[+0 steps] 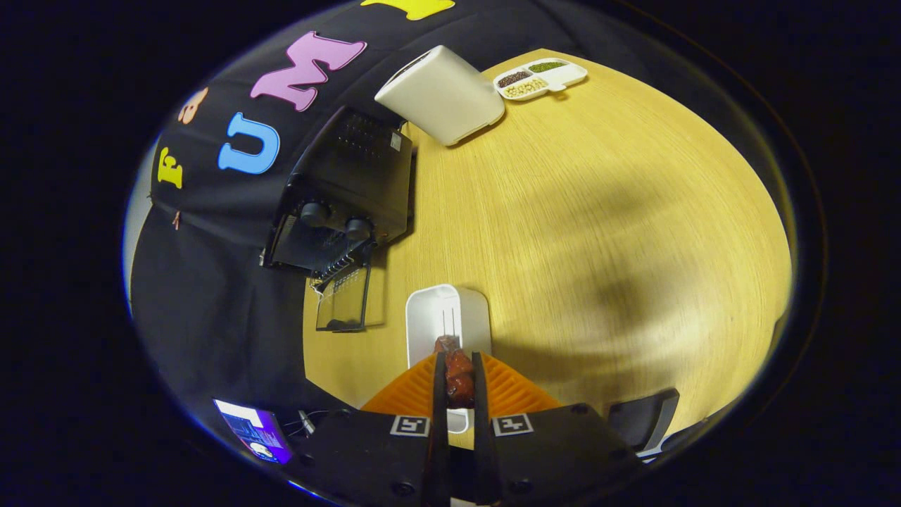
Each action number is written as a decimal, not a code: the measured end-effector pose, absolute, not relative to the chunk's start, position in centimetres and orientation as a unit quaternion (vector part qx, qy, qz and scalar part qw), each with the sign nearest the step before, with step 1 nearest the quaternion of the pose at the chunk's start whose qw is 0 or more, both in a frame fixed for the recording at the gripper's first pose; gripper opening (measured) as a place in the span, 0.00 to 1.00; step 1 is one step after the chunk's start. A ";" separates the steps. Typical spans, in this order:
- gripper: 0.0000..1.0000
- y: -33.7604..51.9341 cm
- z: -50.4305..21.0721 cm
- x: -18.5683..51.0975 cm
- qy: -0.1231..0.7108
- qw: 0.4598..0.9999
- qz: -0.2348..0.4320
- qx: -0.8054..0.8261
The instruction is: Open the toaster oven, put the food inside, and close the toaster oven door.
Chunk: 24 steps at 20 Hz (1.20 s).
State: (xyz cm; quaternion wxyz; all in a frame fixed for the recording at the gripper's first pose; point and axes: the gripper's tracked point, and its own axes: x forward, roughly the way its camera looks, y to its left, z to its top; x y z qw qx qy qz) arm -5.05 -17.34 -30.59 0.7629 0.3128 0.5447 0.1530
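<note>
A: Fingers of the gripper (459, 377) are clenched on the skewered meat (459, 373), lifted just over the white plate (448, 313).

B: How will it handle?

A: Light, soft and probably greasy; the hold on the chunks looks better than on the thin sticks.

B: Room?

A: Toaster oven (345, 193) stands beyond, its door (343, 304) dropped open near the table edge (310, 352). Bare wood lies between.

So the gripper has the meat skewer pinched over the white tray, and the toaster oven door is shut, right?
Not quite: the gripper view shows the toaster oven door hanging open. The rest holds: the gripper pinches the meat skewer above the white tray.
</note>
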 end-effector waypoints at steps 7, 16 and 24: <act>0.15 -18.3 -27.9 -4.9 0.539 0.761 0.153 0.328; 0.15 -13.2 -21.7 -4.6 0.497 0.789 0.168 0.320; 0.15 -4.6 -19.3 -6.3 0.473 0.792 0.150 0.356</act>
